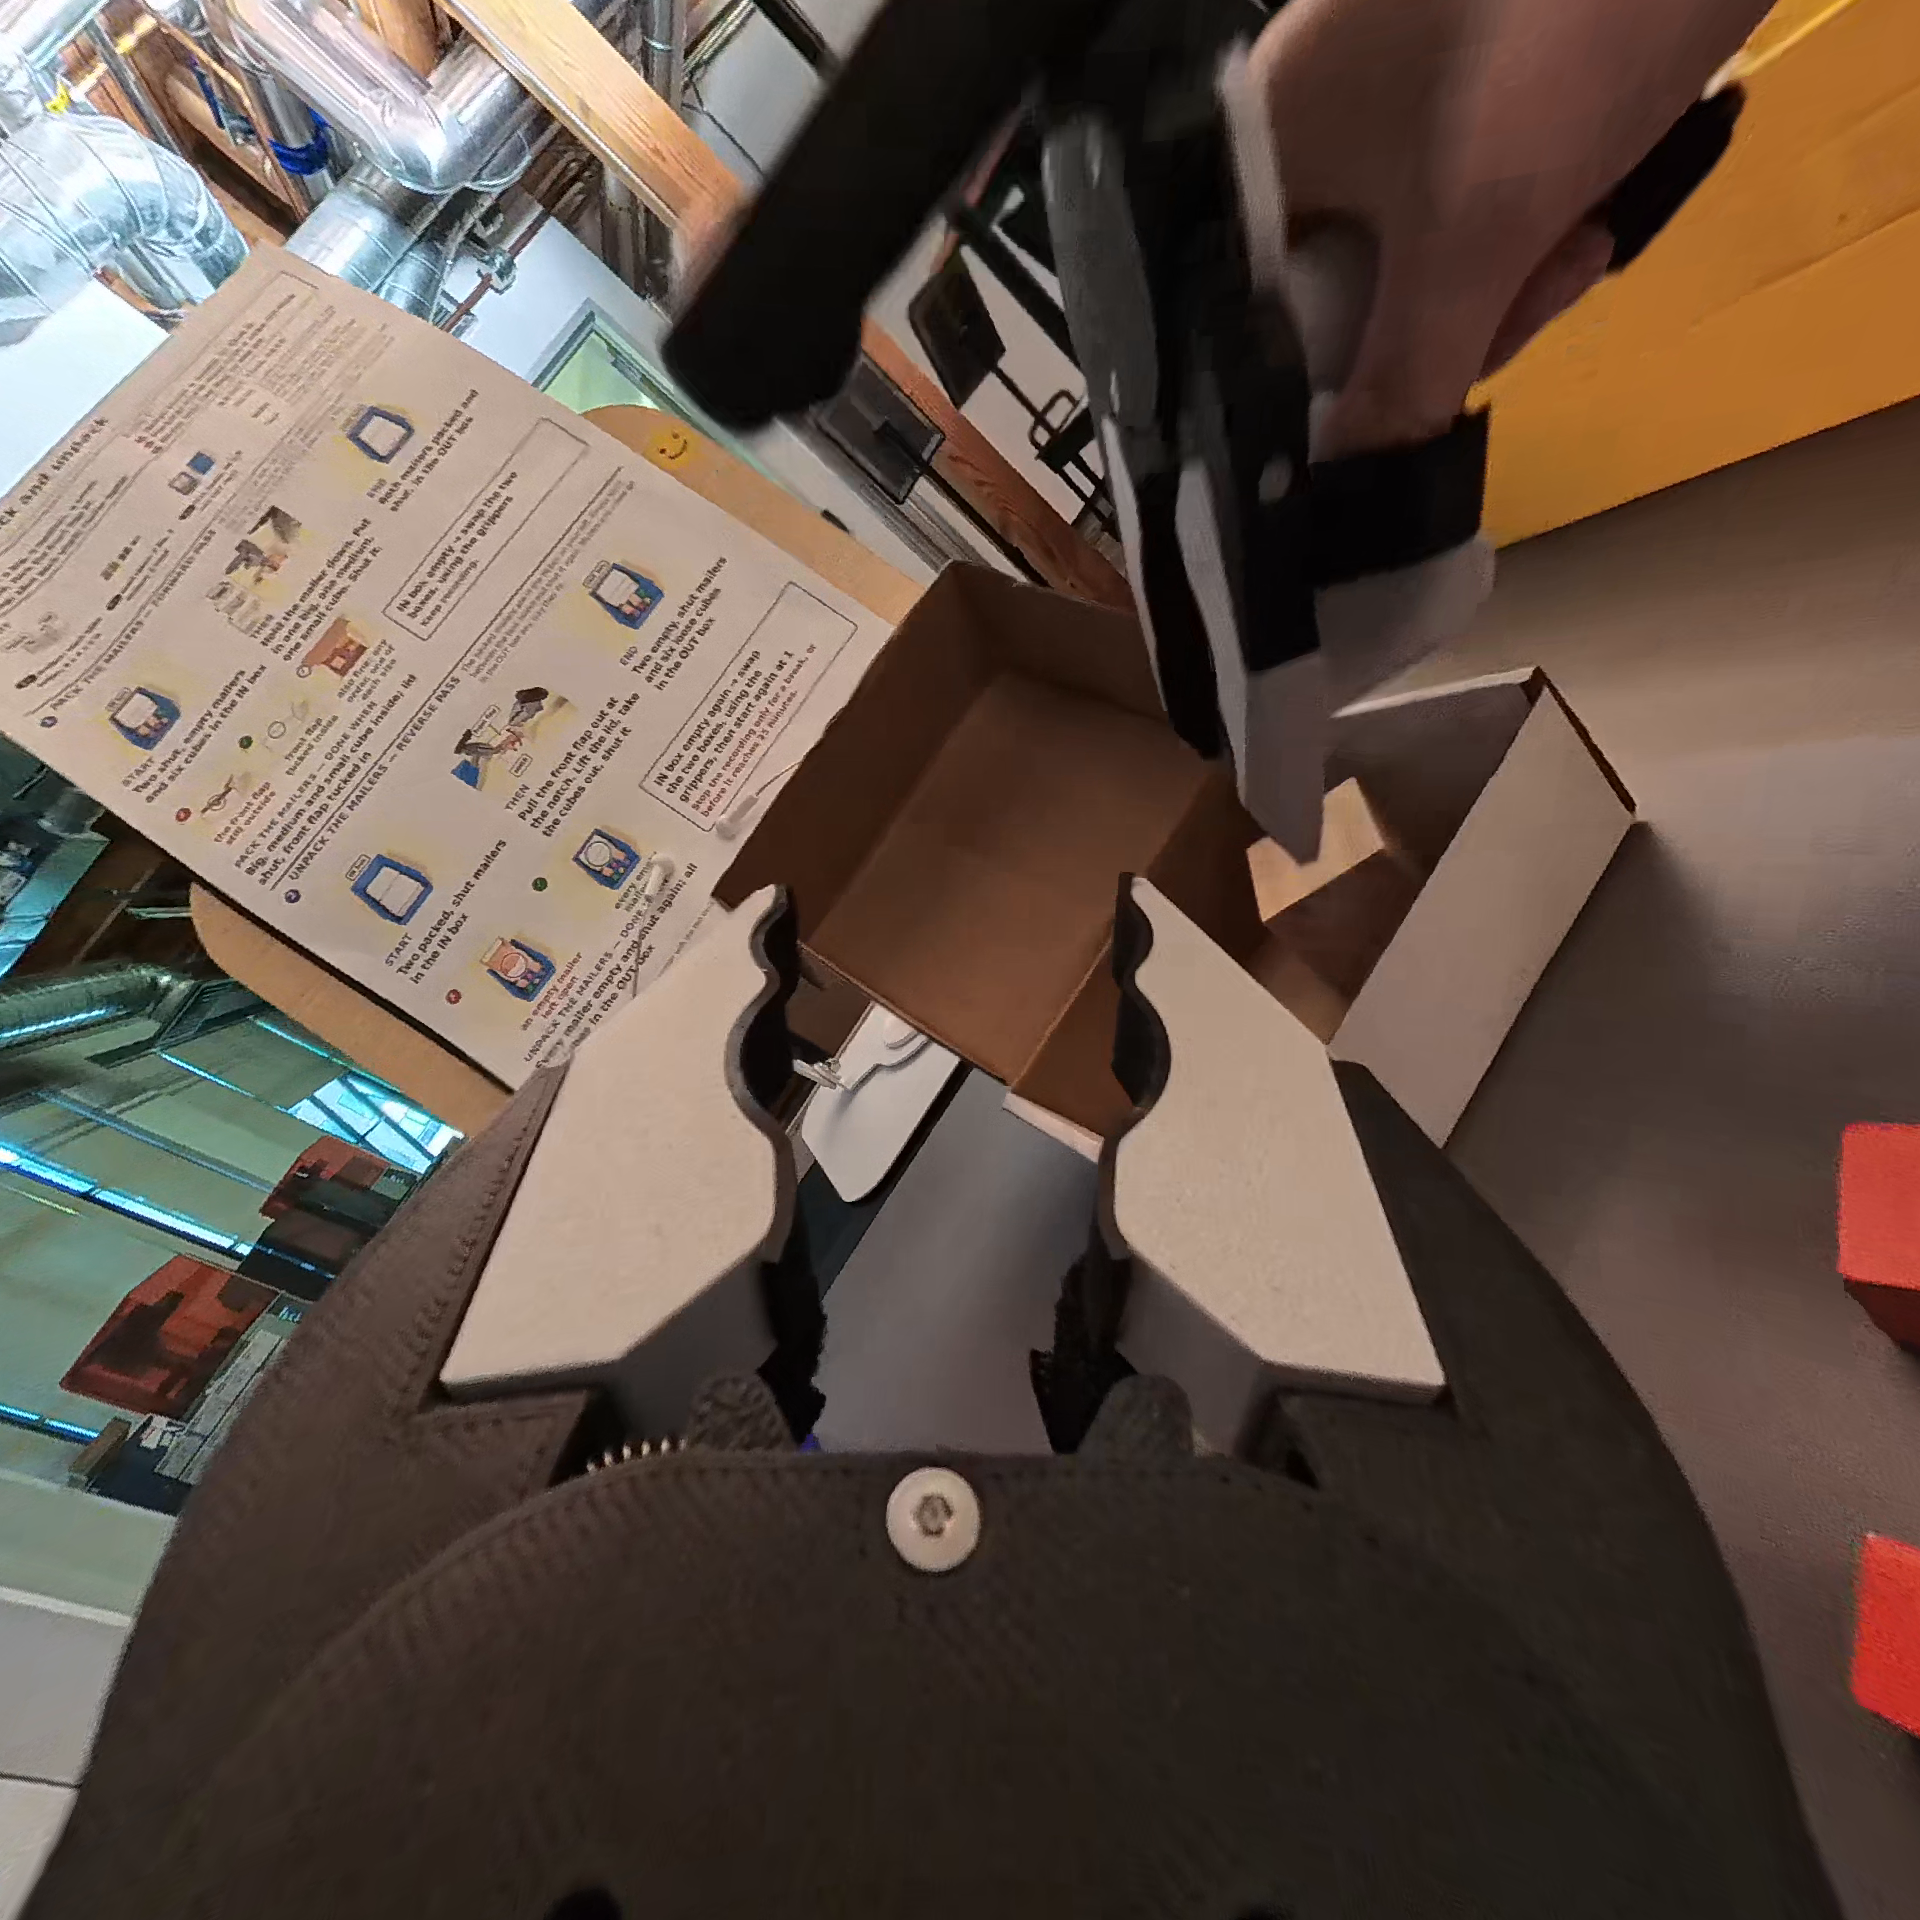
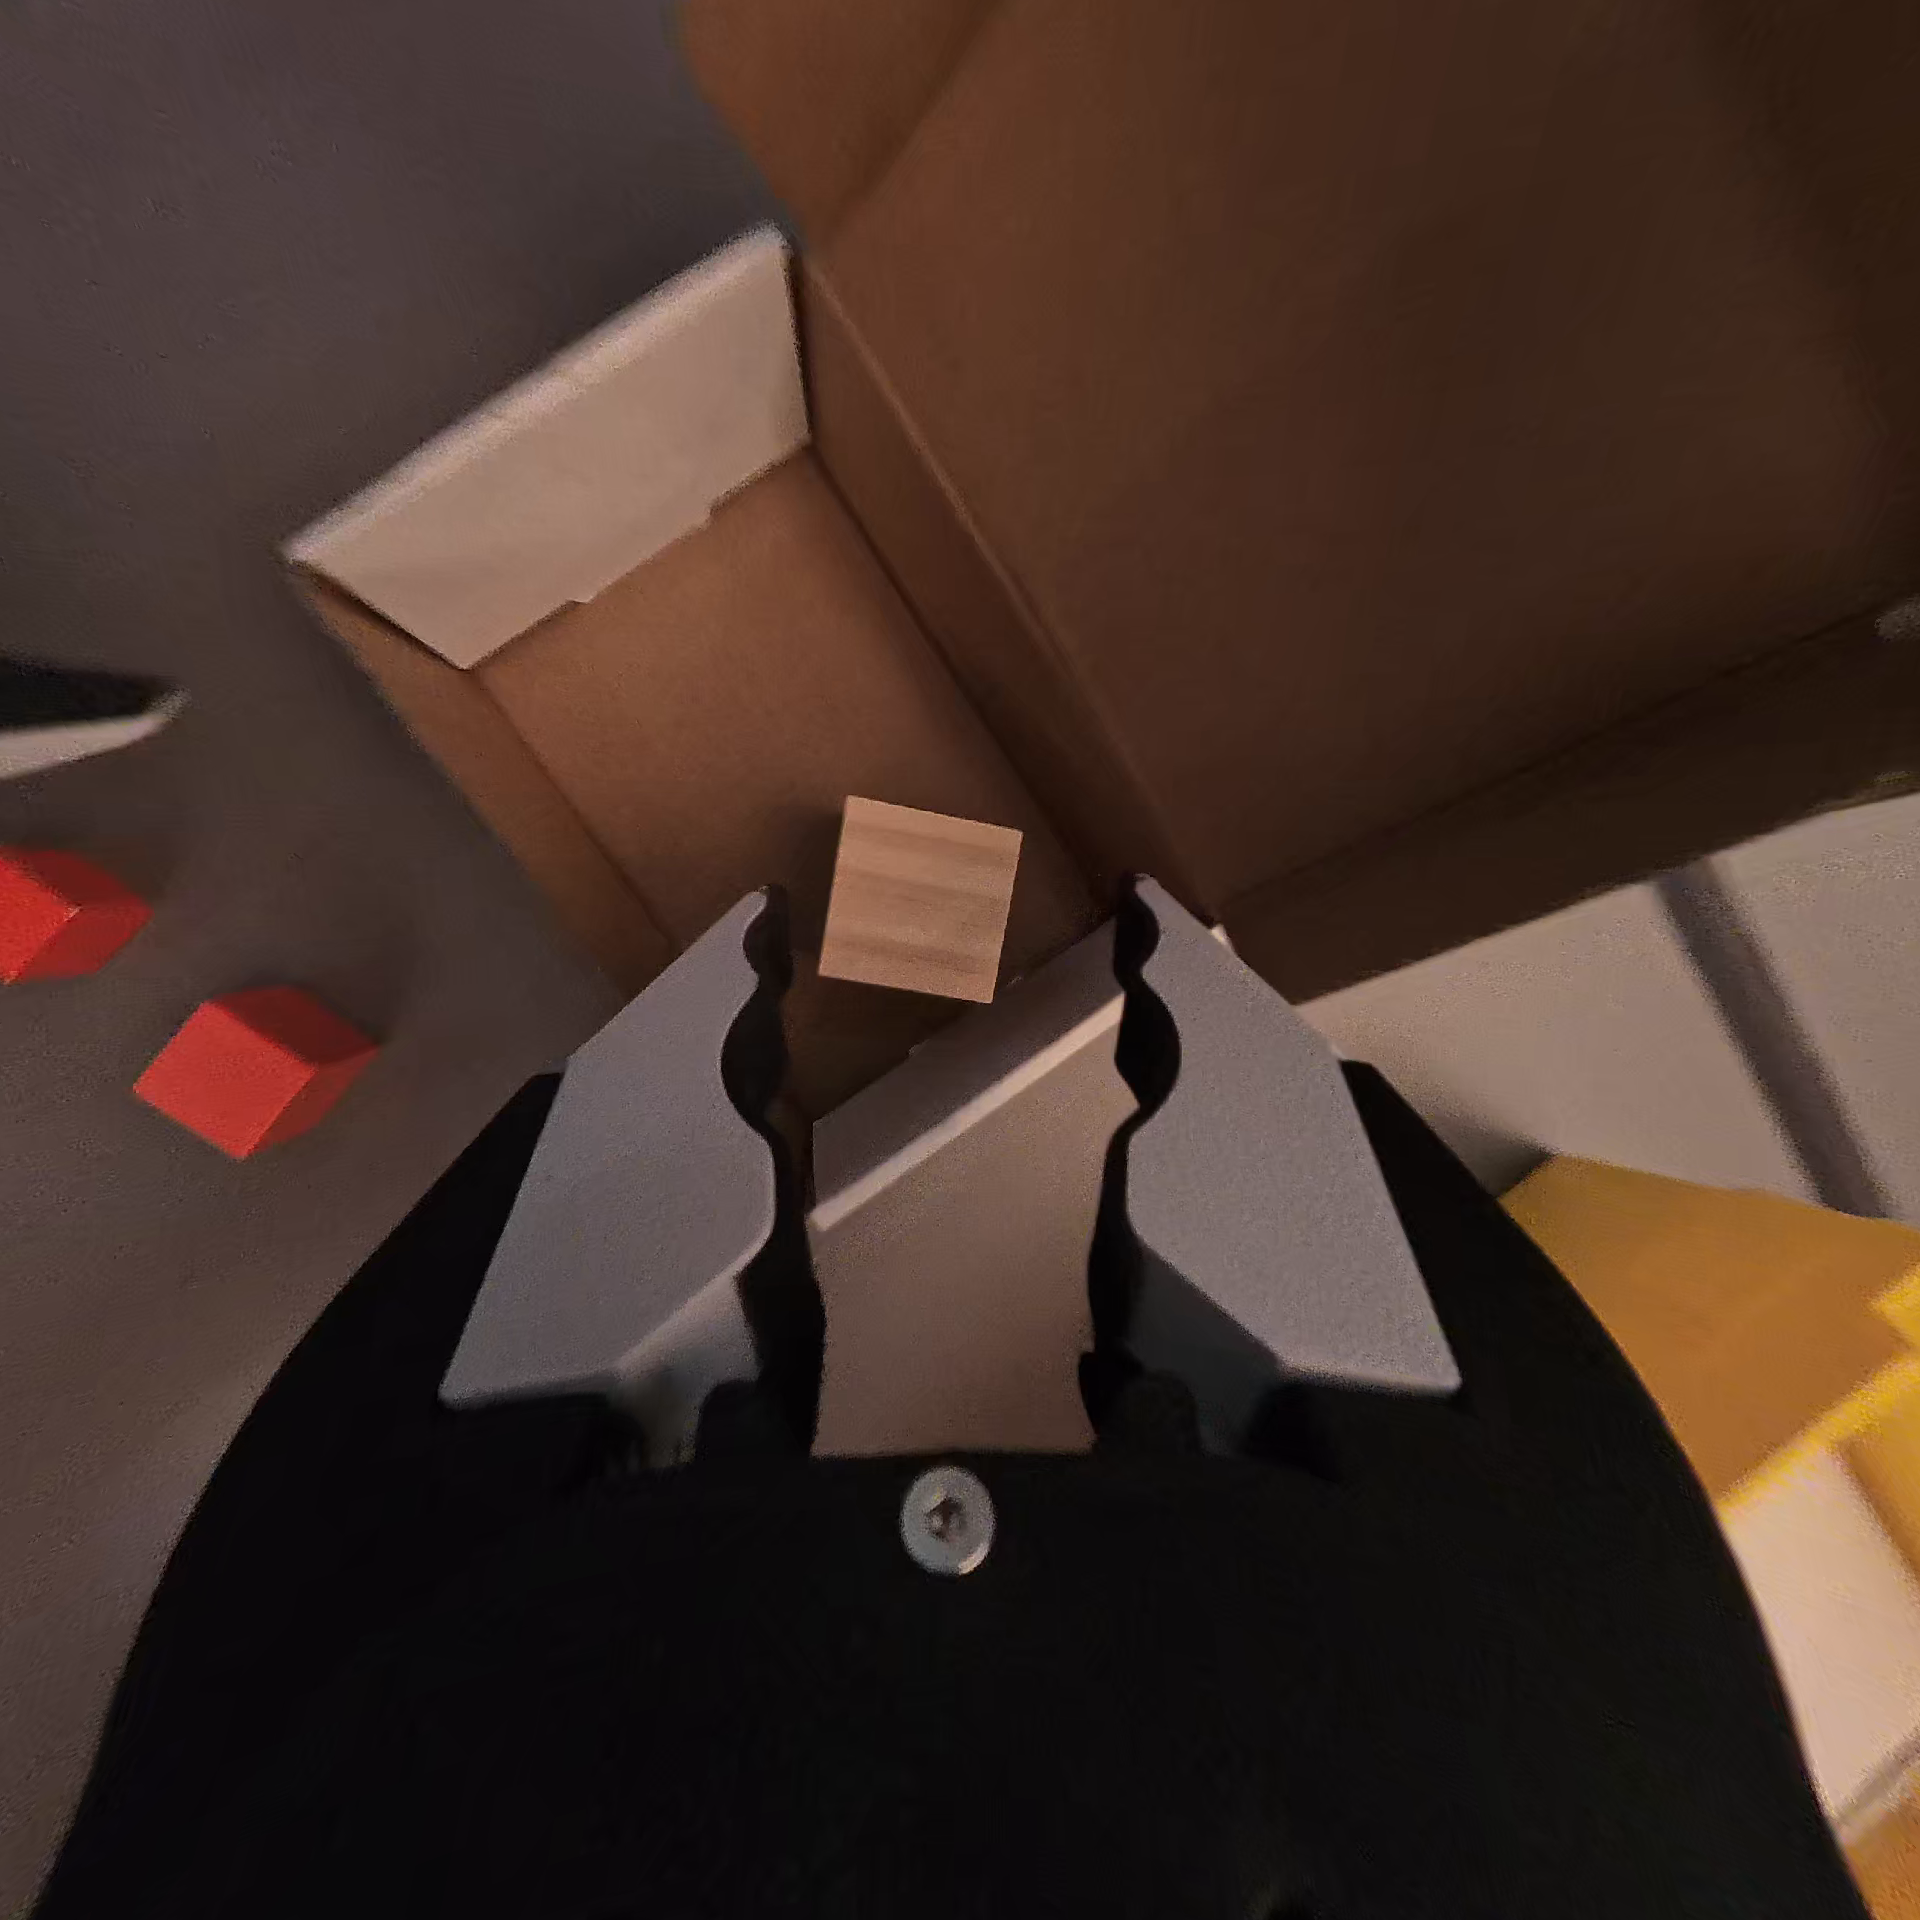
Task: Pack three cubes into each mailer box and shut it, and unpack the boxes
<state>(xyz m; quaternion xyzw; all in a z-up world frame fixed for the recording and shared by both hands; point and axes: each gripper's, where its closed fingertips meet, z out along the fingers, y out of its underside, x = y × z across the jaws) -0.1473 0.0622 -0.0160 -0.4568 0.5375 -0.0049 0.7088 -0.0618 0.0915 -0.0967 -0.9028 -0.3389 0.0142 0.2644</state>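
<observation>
Nearest my left wrist camera, the left tongs (image 1: 954, 940) stand with fingers apart and nothing between them, framing the raised lid (image 1: 966, 821) of an open mailer box (image 1: 1496, 894), white outside and brown inside. Over that box I see the right tongs (image 1: 1299, 821), held by a hand (image 1: 1455, 239); the right wrist view shows their fingers apart, gripping nothing (image 2: 951, 925). Just beyond their tips a small wooden cube (image 2: 920, 902) sits over the brown floor of the box (image 2: 727, 727), and I cannot tell whether it rests there or hangs in the air; no other cube shows inside. Two red cubes (image 2: 249, 1070) (image 2: 62, 914) lie on the gray tabletop (image 2: 156, 312), apart from each other and outside the box. A yellow bin (image 1: 1714, 312) borders the far side of the table, an illustrated instruction sheet (image 1: 416, 644) stands propped behind the box, and silver ducts (image 1: 135, 208) and wooden beams (image 1: 582, 114) fill the room beyond.
</observation>
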